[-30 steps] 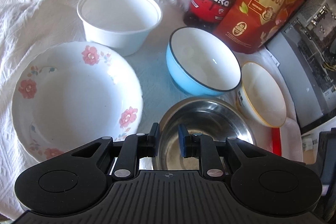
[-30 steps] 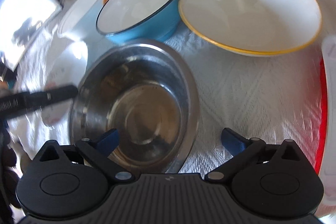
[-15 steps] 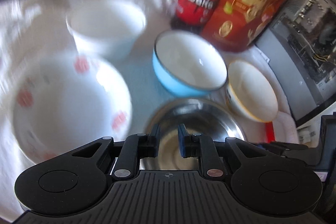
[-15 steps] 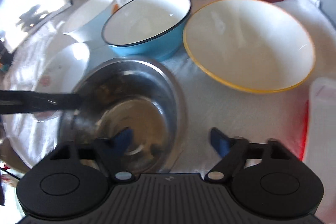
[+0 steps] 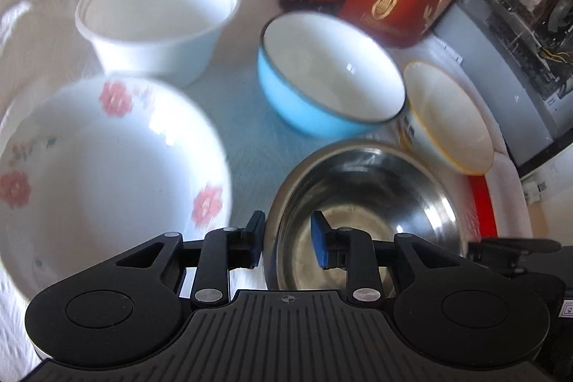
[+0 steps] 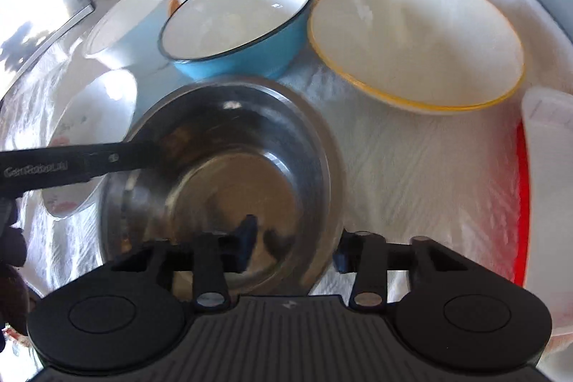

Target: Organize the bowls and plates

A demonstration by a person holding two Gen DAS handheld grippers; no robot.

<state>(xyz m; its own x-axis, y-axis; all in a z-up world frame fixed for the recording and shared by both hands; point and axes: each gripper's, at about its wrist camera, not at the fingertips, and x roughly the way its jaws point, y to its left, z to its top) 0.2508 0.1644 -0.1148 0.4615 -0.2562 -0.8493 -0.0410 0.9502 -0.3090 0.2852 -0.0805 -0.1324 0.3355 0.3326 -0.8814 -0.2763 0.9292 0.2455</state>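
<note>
At the lower middle of both views sits the steel bowl point(image 5: 361, 203), its rim between the fingers of each claw. The left gripper point(image 5: 288, 238) is opening, its pads straddling the near rim without pressing. The right gripper point(image 6: 293, 247) is closing across the rim; whether it presses I cannot tell.

Behind stand a blue bowl point(image 5: 329, 85) and a flowered plate point(image 5: 107, 174).

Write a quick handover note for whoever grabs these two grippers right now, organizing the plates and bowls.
Left gripper: jaws opening, straddling the near-left rim of the round stainless steel bowl, pads not pressing.
Right gripper: jaws closing across that bowl's near-right rim; grip not yet firm.
On the white cloth: flowered white plate, plain white bowl, blue bowl, yellow-rimmed white bowl, all separate.
Done: nothing stacked.
Left: probably lift the steel bowl, then group the rest.
</note>
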